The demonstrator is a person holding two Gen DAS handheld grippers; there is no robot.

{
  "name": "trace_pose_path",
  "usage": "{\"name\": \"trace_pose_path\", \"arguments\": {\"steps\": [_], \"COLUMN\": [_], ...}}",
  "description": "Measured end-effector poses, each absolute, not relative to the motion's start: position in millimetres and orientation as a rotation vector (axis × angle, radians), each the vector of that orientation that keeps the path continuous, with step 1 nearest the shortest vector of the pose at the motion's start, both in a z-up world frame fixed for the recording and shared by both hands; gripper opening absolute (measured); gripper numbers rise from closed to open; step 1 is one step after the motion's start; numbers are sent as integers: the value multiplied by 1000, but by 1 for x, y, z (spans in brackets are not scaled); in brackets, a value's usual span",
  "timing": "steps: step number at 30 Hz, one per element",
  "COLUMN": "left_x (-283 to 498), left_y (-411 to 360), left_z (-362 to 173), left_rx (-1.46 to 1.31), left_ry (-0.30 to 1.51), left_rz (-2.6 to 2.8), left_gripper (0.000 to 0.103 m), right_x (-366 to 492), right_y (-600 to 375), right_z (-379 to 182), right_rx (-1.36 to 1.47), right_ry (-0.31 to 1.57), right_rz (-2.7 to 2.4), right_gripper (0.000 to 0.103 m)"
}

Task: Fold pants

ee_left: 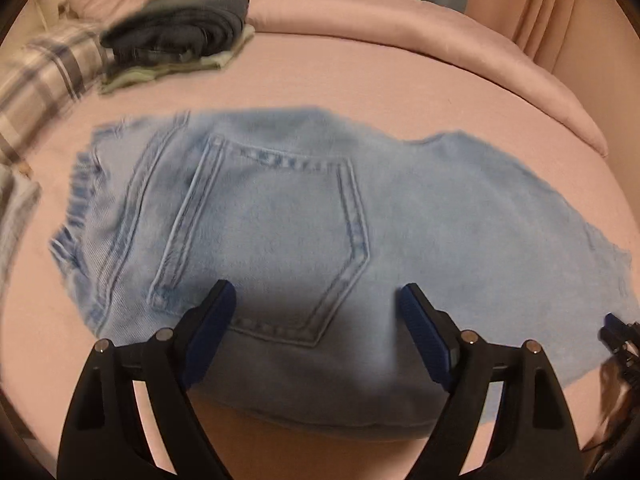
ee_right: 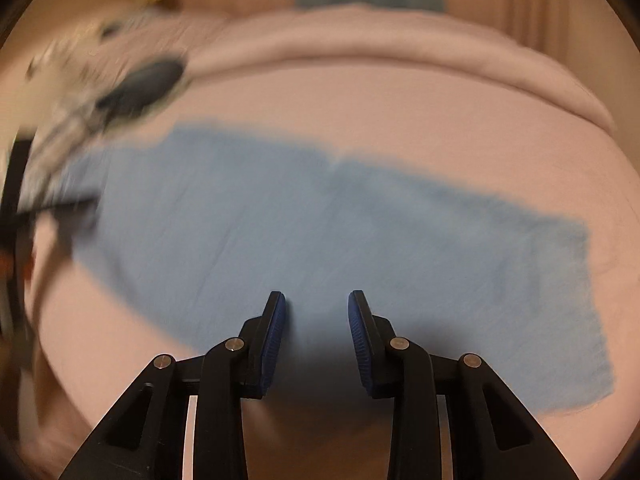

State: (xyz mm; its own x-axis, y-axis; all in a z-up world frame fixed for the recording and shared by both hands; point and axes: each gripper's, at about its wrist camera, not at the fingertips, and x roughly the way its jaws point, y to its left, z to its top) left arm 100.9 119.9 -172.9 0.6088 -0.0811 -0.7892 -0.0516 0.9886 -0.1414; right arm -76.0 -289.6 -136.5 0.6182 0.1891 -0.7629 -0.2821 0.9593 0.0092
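The light blue jeans (ee_left: 280,216) lie flat across a pink bed sheet (ee_left: 360,80), back side up, with a stitched back pocket (ee_left: 272,240) showing in the left wrist view and the waistband end toward the left of that picture. The left gripper (ee_left: 316,296) hangs above the near part of the jeans, over the lower corner of the pocket; its jaws stand wide apart, the blue pads (ee_left: 424,340) well clear of each other, with nothing between them, and they cast a dark shadow on the denim below. The right gripper (ee_right: 317,300) hangs over the near edge of the leg part of the jeans (ee_right: 320,220), which stretches away to the right in a long blue band; its jaws are set at a narrow gap, roughly a third of the way open, and no cloth is pinched between the blue pads (ee_right: 360,344). Whether either pair of fingertips brushes the fabric cannot be told, since both pictures are blurred. At the right edge of the left wrist view a dark bit of the right gripper (ee_left: 618,340) shows just beside the jeans. At the far left of the bed sits a stack of folded clothes (ee_left: 180,36), dark denim on top of a pale green piece, beside a plaid fabric (ee_left: 44,80). A rolled pink duvet (ee_left: 400,12) runs along the far side of the bed.
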Motion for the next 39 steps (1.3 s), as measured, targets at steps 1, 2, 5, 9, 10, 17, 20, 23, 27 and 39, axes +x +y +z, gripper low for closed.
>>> {"name": "trace_pose_path", "arguments": {"steps": [1, 2, 5, 9, 10, 17, 20, 23, 27, 39], "left_x": [96, 91, 78, 70, 69, 122, 145, 159, 176, 164], "left_y": [116, 110, 97, 89, 85, 44, 44, 49, 66, 100], "left_z": [-171, -172, -171, -163, -160, -132, -140, -140, -147, -164], "left_rx": [-120, -75, 11, 16, -1, -178, -275, -268, -144, -218], "left_ry": [896, 896, 885, 881, 875, 842, 871, 861, 900, 861], "left_rz": [-25, -25, -23, -18, -43, -282, -251, -191, -110, -234], "left_gripper": [85, 85, 87, 88, 88, 88, 86, 86, 77, 62], "right_x": [-87, -94, -105, -100, -99, -81, -59, -25, 34, 183], "right_y": [-287, -287, -307, -327, -329, -367, -347, -311, -250, -112], "right_z": [-139, -139, -133, -121, -121, -114, -105, -101, -94, -133], "right_rx": [-154, -170, -118, 26, 64, 316, 360, 349, 260, 228], "right_ry": [822, 817, 864, 873, 855, 780, 770, 807, 838, 1235], "right_rz": [253, 249, 285, 289, 279, 222, 357, 481, 578, 709], "right_gripper": [33, 33, 36, 39, 42, 47, 47, 47, 47, 46]}}
